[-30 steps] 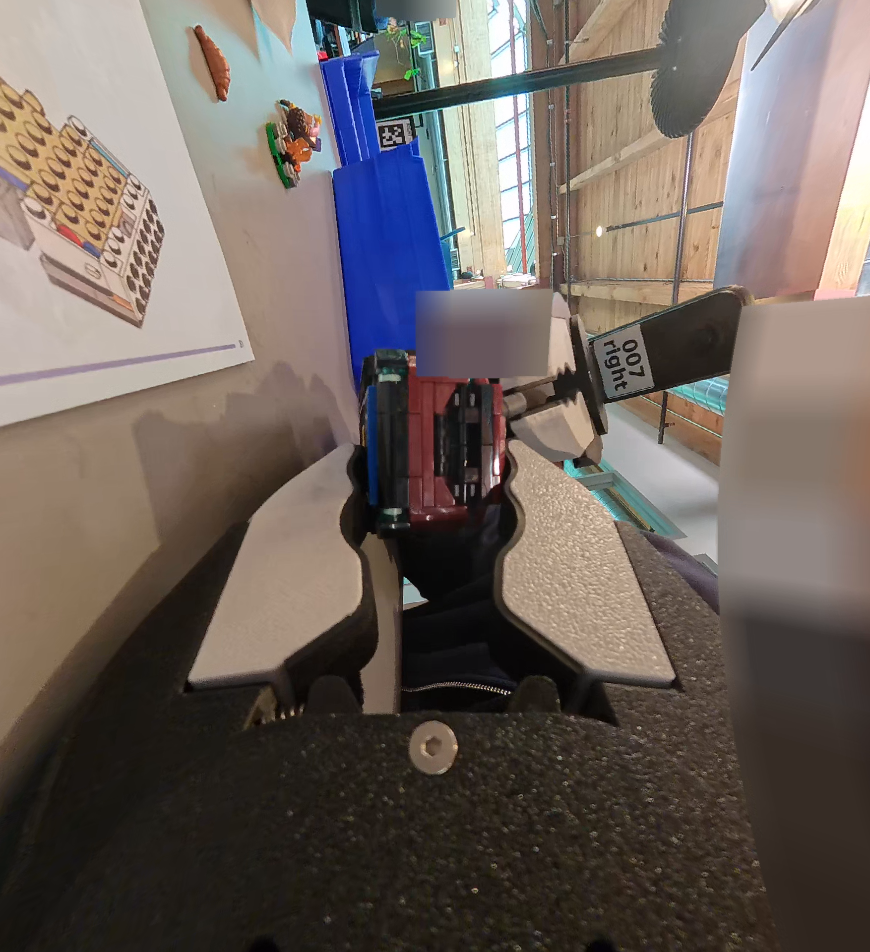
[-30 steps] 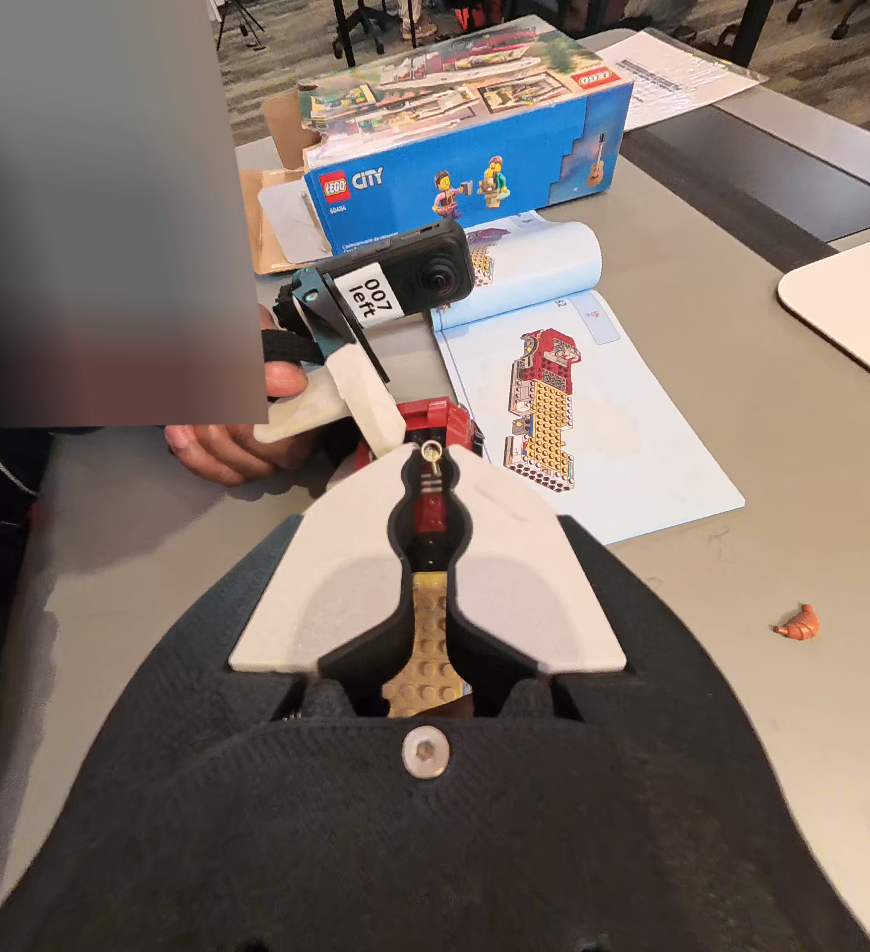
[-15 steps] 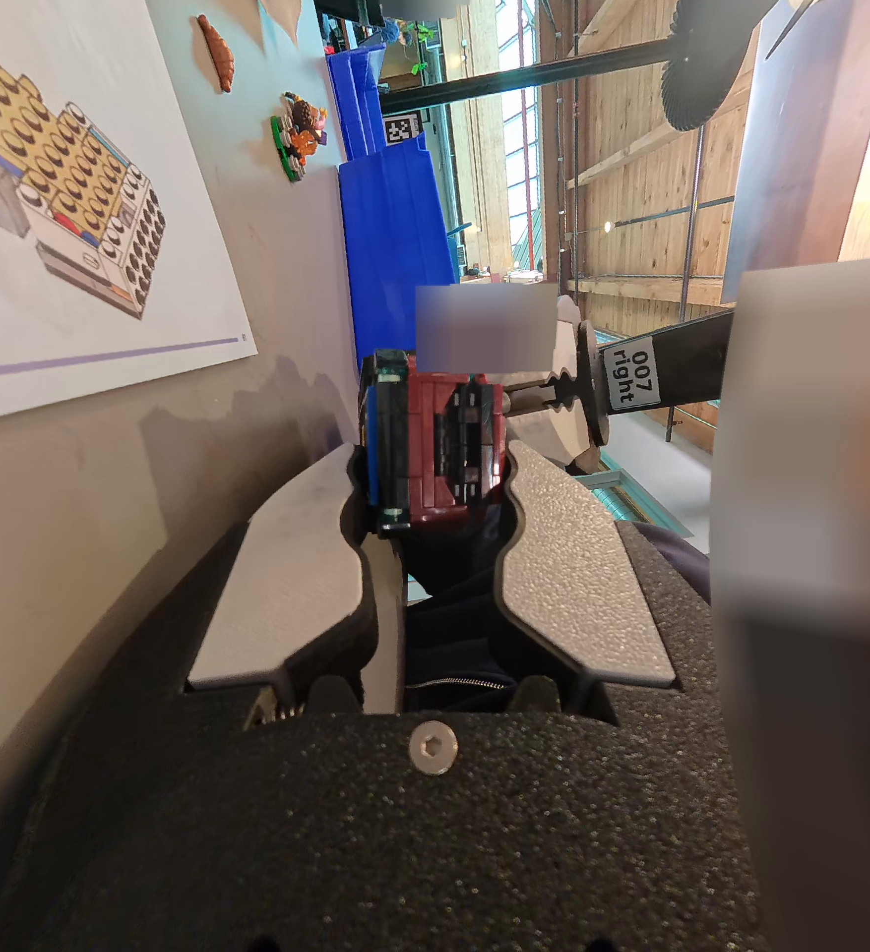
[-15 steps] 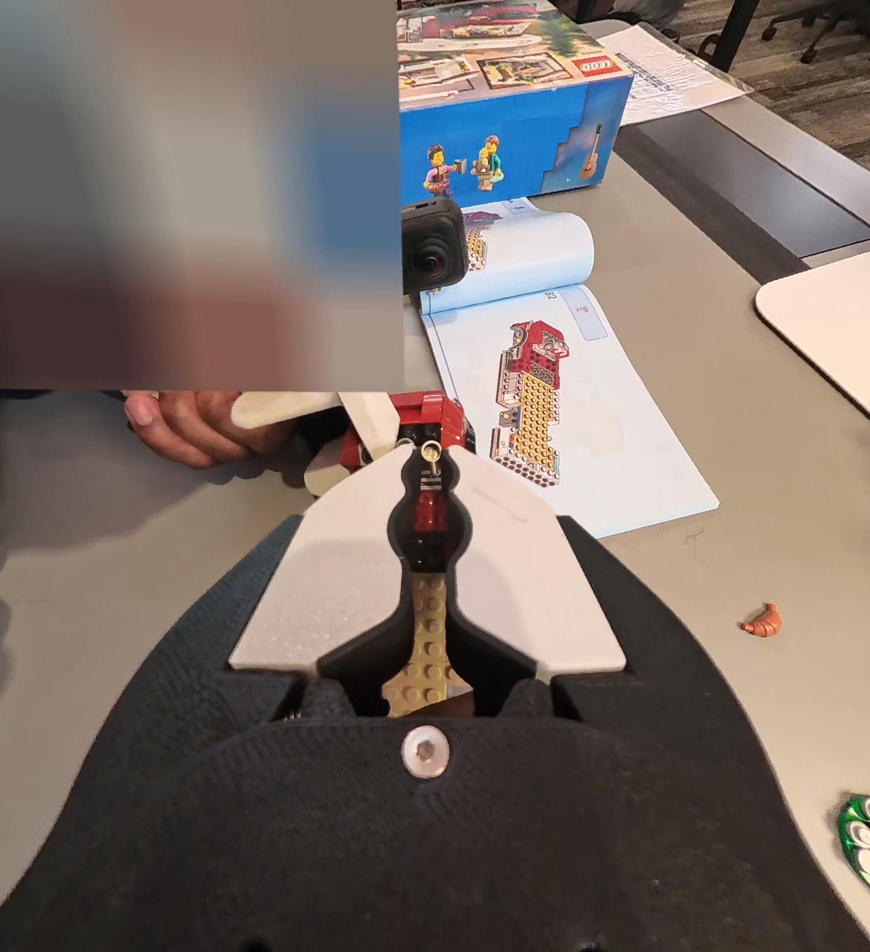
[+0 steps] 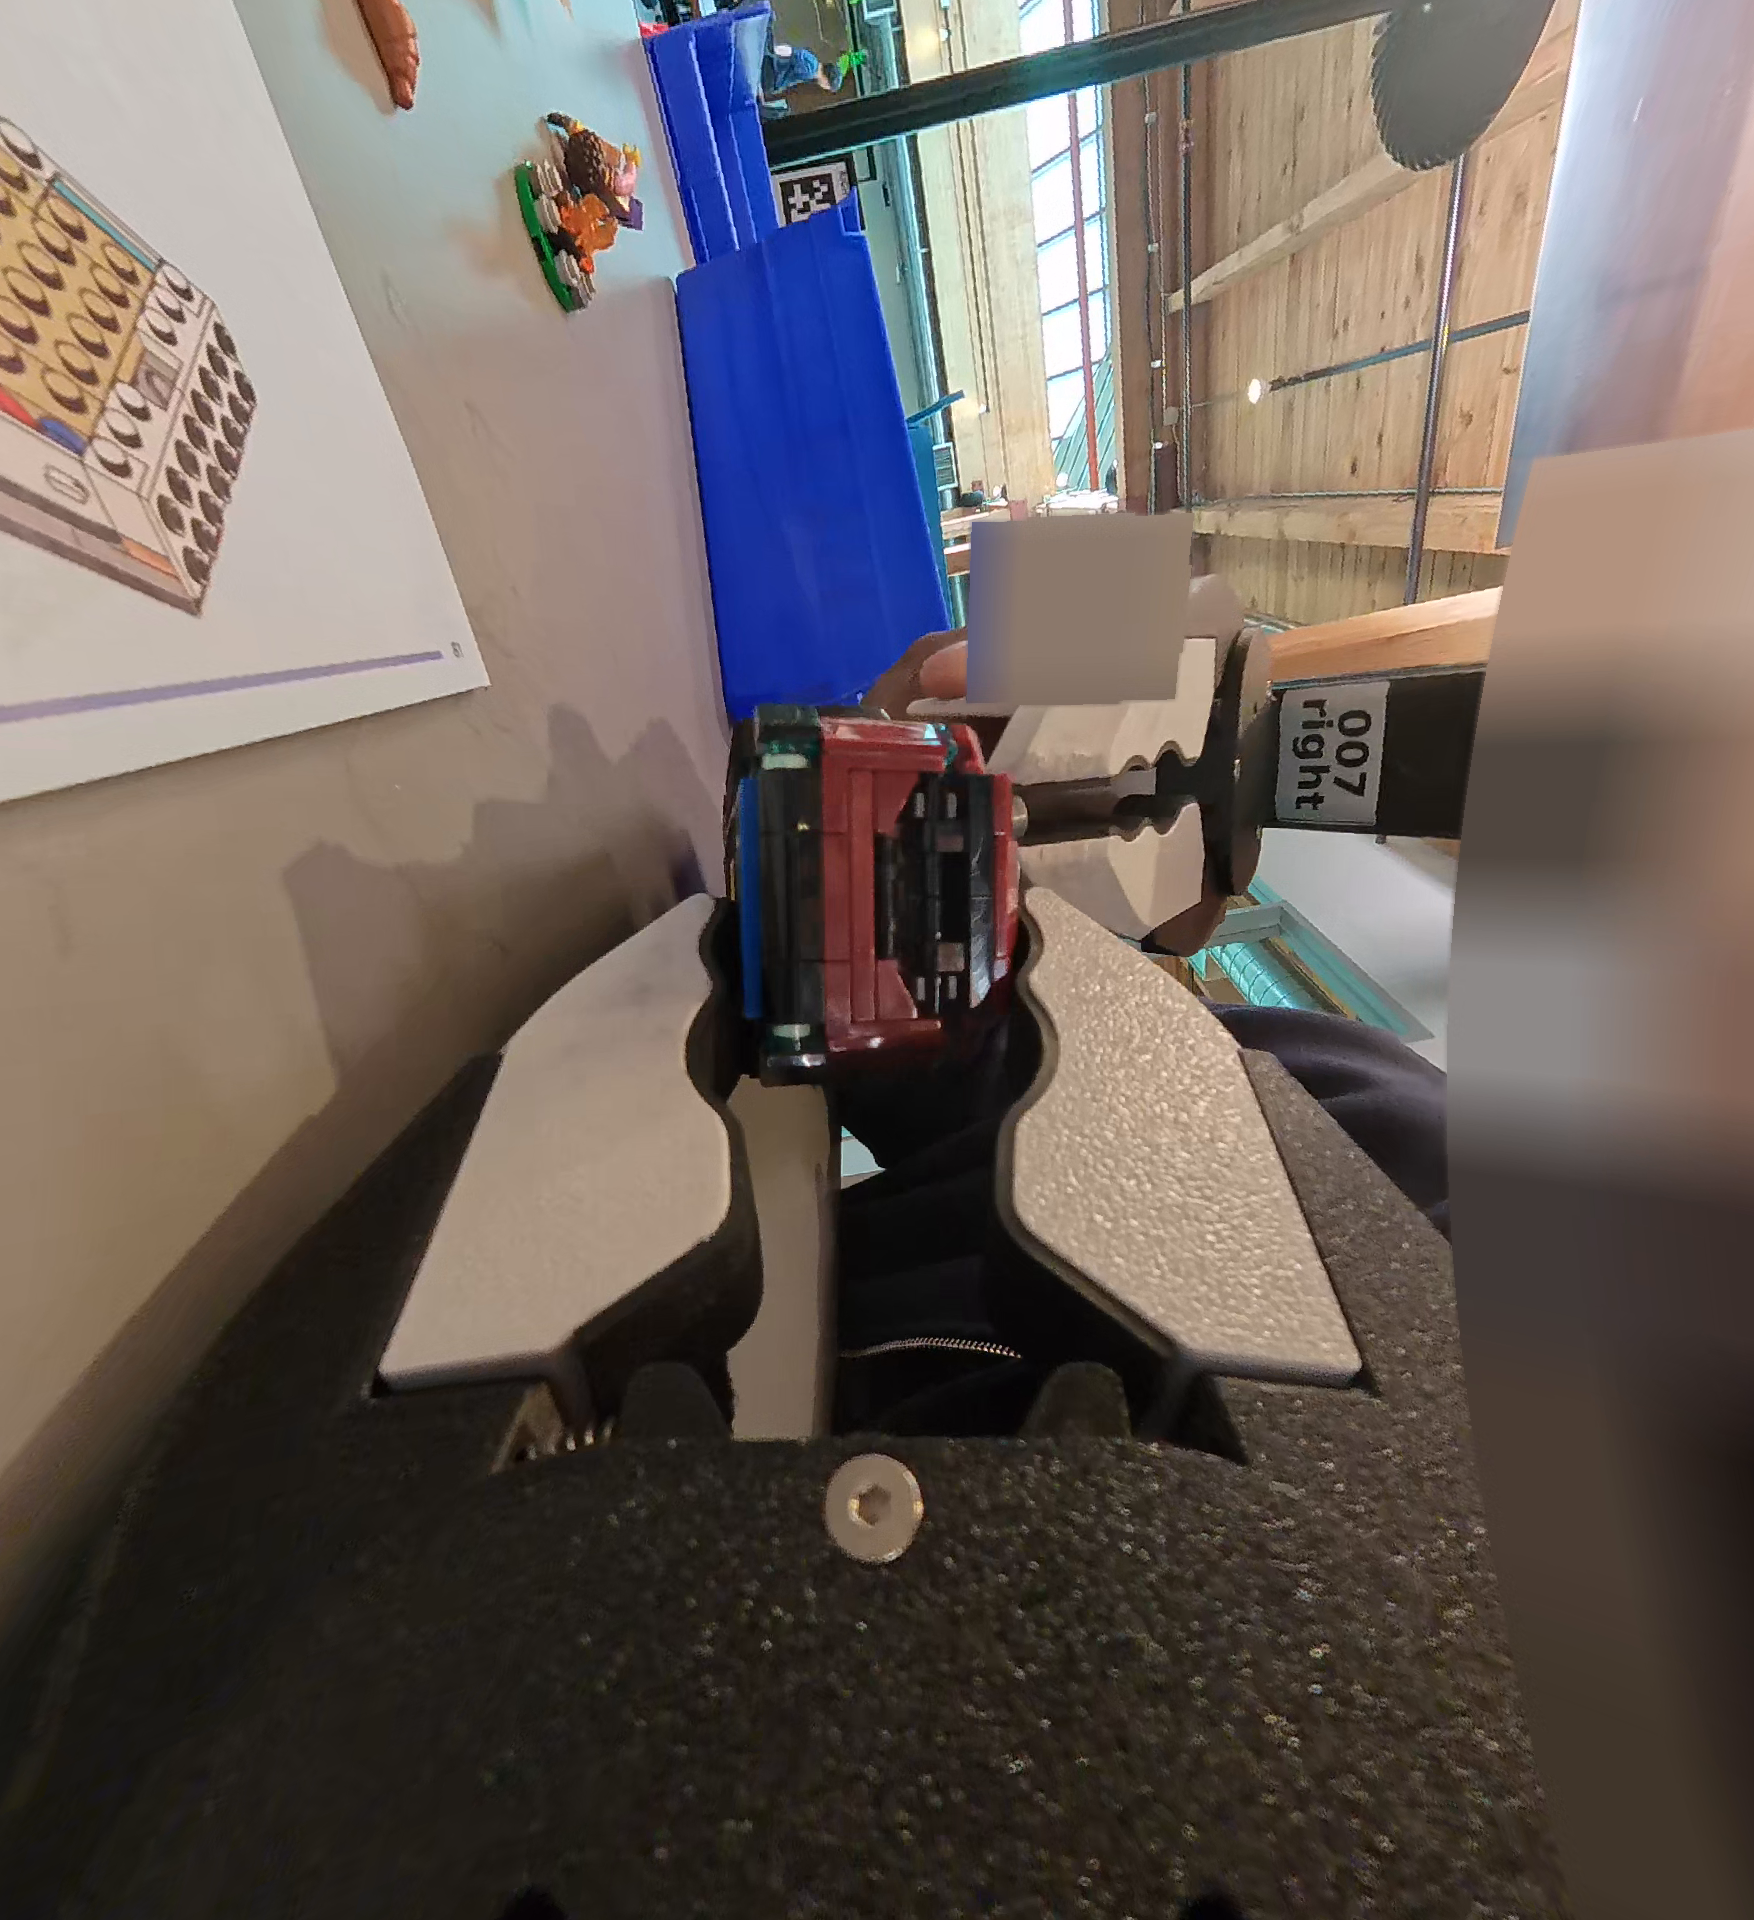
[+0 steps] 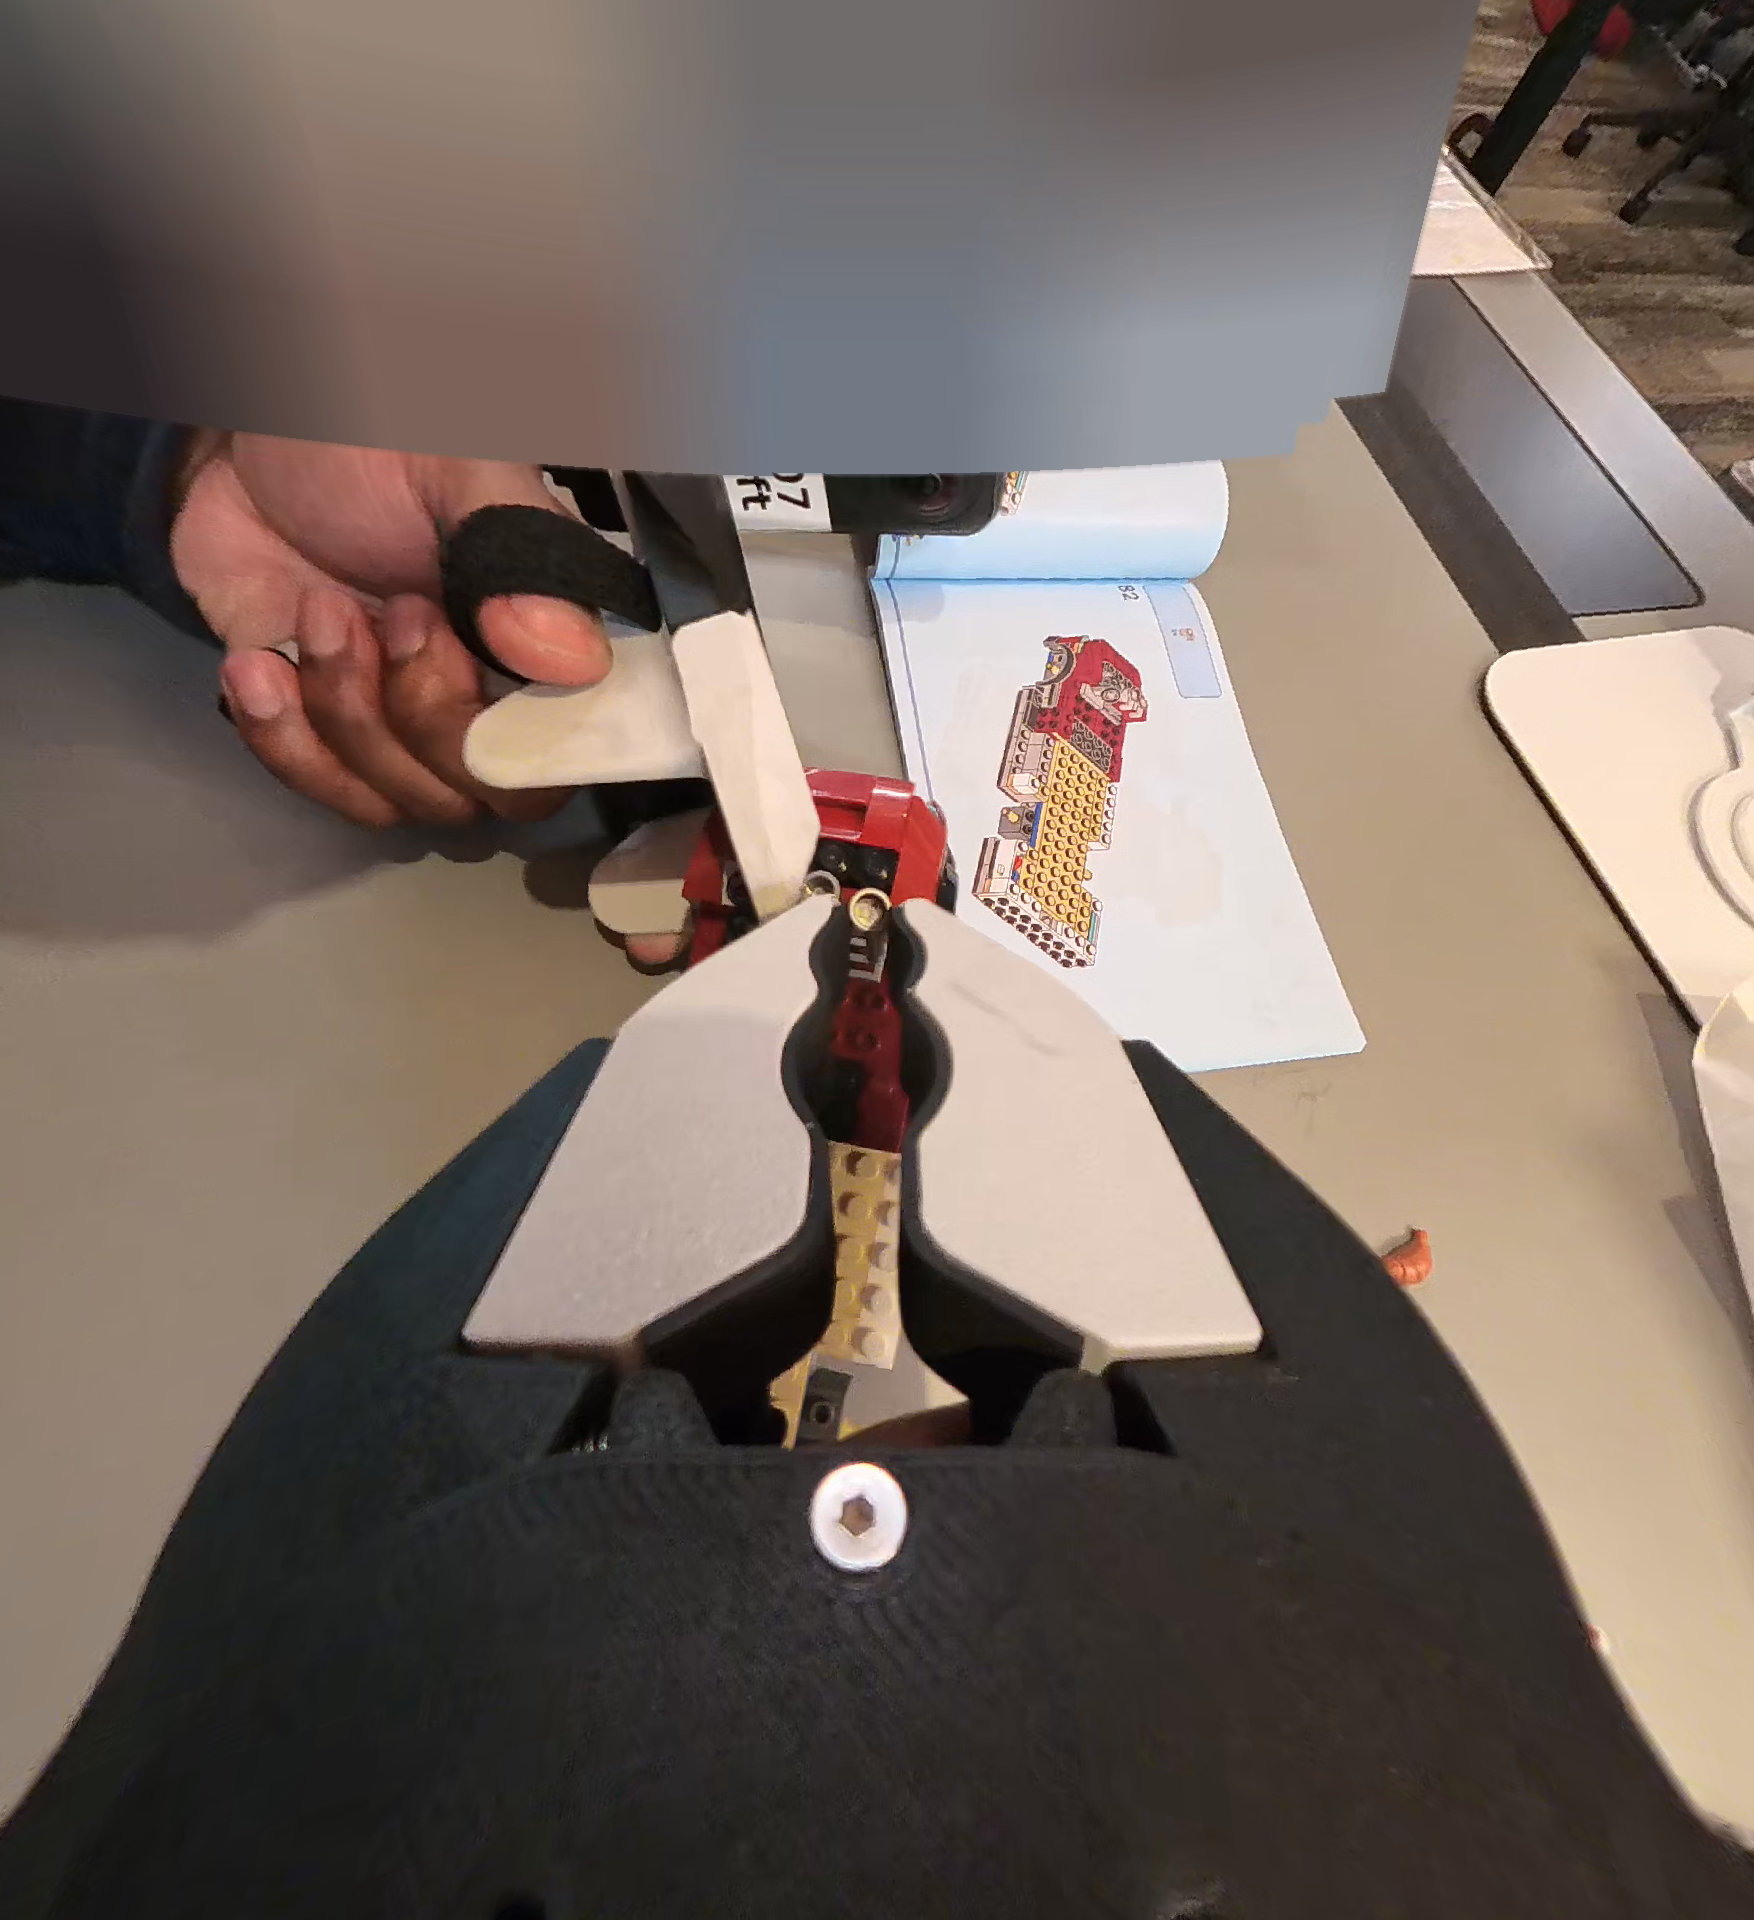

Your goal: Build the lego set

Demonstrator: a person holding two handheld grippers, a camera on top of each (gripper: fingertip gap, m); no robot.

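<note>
Left gripper (image 5: 868, 914) clamped on a red brick model (image 5: 883, 894), one finger (image 5: 603, 1122) on its blue-and-black side, the other (image 5: 1153, 1143) on its dark red side, both pressed to it; seen from the right wrist view, model (image 6: 883, 831) lifted just above the grey table (image 6: 229, 1091), a hand (image 6: 353, 623) behind working the left gripper's levers. Right gripper (image 6: 868, 920) nearly closed, fingertips (image 6: 966, 945) pinching a small grey peg (image 6: 868, 912) with a pale round end, tip right at the model's near face; in the left wrist view the same peg (image 5: 1070, 810) lying level against the model's red side, gripped by the pale fingers (image 5: 1133, 883). Below the right gripper, between its fingers, a tan studded plate (image 6: 868, 1247) joined to a dark red studded strip (image 6: 868, 1049). Just right of the model, an open instruction booklet (image 6: 1195, 883) with a picture of the build. Farther right of the model, a white board (image 6: 1621, 748) at the table edge and a small orange croissant piece (image 6: 1410, 1257). Beyond the model in the left wrist view, a blue bin (image 5: 800, 468) and a small green-based figure (image 5: 577, 208) on the table
</note>
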